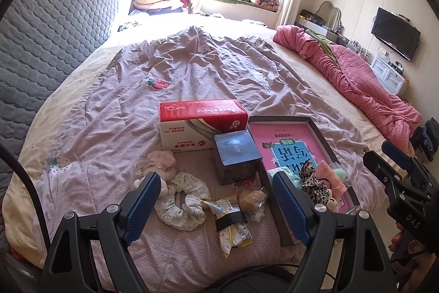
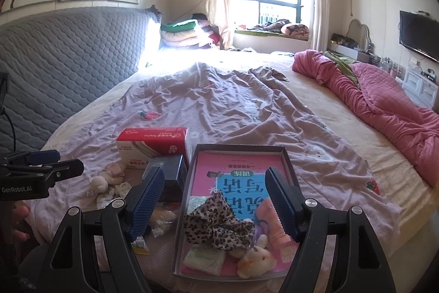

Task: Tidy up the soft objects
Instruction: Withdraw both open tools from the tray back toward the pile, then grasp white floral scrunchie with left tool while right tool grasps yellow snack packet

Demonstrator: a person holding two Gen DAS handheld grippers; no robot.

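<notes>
Soft things sit in two clusters on the bed: inside the shallow grey cardboard tray (image 2: 285,155), on top of a pink-covered book (image 2: 233,169), lie a leopard-print fabric scrunchie (image 2: 216,221), a small cream plush toy (image 2: 255,260), a folded peach-pink cloth (image 2: 270,216) and a pale green-white packet (image 2: 203,257). Outside the tray, to its left on the lilac strawberry-print quilt (image 1: 192,73), rest a white floral scrunchie (image 1: 182,203), a pale pink plush doll (image 1: 160,165), a yellow-and-white snack packet with a dark band (image 1: 231,224) and a clear-wrapped bun (image 1: 251,199). Behind them a dark blue cube box (image 1: 237,155) stands just beside the tray, and a red-and-white tissue carton (image 1: 203,122) stands behind that. The left gripper (image 1: 216,205) hovers over the loose cluster, its blue-padded jaws spread wide with nothing pinched between them. The right gripper (image 2: 216,202) hangs above the tray, jaws likewise apart and gripping nothing, the leopard scrunchie showing in the gap below. Further out, a crumpled pink quilted blanket (image 2: 384,100) lies along the bed's right edge, and a grey quilted headboard (image 2: 68,51) rises on the left.
</notes>
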